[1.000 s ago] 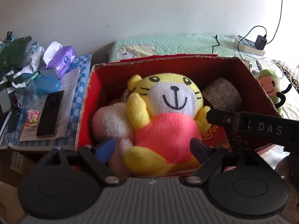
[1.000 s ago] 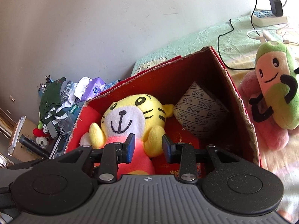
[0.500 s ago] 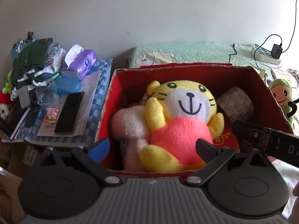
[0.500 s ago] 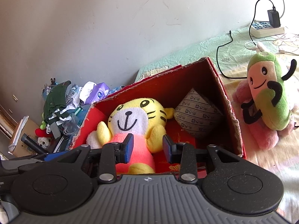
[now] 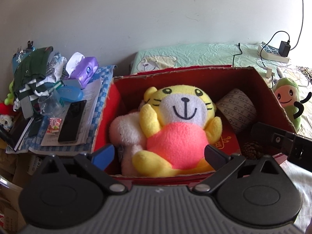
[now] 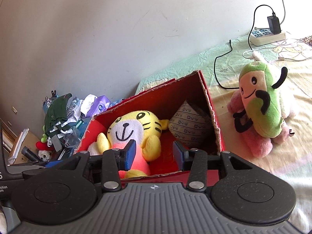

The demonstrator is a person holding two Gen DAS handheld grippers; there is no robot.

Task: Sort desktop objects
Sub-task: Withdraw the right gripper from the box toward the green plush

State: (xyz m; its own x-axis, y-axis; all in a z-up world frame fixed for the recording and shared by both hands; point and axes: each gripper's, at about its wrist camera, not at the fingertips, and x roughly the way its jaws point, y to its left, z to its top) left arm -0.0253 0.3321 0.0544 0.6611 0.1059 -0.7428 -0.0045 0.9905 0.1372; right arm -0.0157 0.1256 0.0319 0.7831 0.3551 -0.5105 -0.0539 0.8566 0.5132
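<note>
A red cardboard box [image 5: 195, 78] [image 6: 165, 101] stands open on the bed. Inside it lies a yellow tiger plush [image 5: 179, 120] [image 6: 132, 128] in a pink shirt, leaning on a white plush [image 5: 124, 130]. A patterned paper cone [image 5: 237, 109] [image 6: 189, 124] and a pinecone [image 5: 252, 149] sit at the box's right end. Right of the box, a green-and-peach plush [image 6: 259, 105] [image 5: 288, 97] rests on a pink plush [image 6: 253, 142]. My left gripper [image 5: 159, 156] hangs wide open before the box's near wall, holding nothing. My right gripper [image 6: 154, 156] is open and holds nothing, over the box's near right corner.
Left of the box, a checked cloth holds a black phone [image 5: 72, 123], papers, a purple tissue pack [image 5: 84, 71] and piled clothes [image 5: 33, 72]. A power strip [image 6: 267, 36] with charger and cables lies on the bed by the wall.
Both grippers have drawn back from the box, which looks smaller now. The right view has swung toward the green plush. Neither gripper has taken anything.
</note>
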